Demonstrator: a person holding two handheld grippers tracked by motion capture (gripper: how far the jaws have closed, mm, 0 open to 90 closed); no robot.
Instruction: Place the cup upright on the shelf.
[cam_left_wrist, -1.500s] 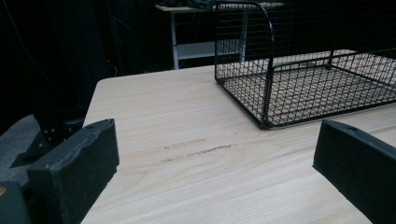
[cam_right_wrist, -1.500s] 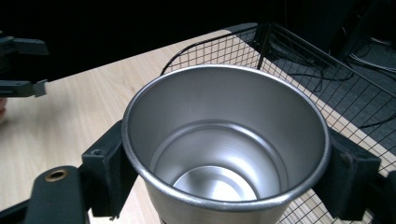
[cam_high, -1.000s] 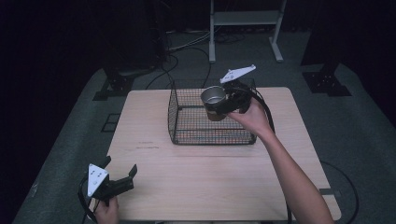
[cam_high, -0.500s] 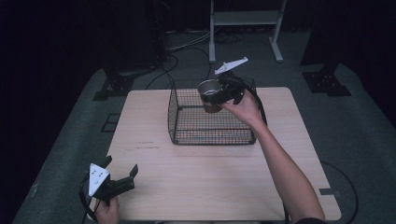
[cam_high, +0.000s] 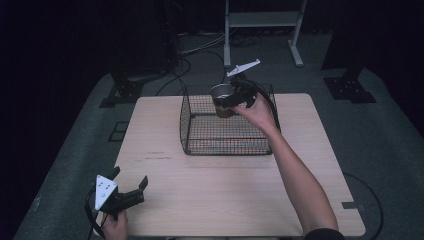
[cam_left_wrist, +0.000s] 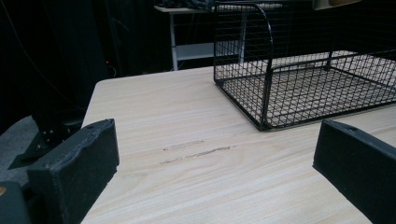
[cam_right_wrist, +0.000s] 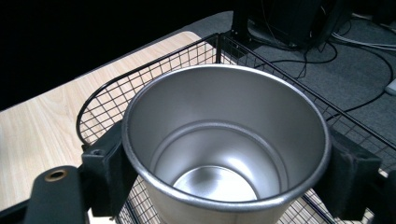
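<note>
The right gripper (cam_high: 231, 96) is clamping a shiny, empty stainless-steel cup (cam_right_wrist: 224, 149) by its sides, upright, above the far edge of the black wire-mesh basket (cam_high: 226, 131) near the far edge of the pale wooden counter (cam_high: 225, 190). If the cup is going into the basket, it should be lowered level, clearing the rim wire, before the jaws part. The left gripper (cam_high: 131, 192) is resting wide open and empty at the counter's near left corner.
</note>
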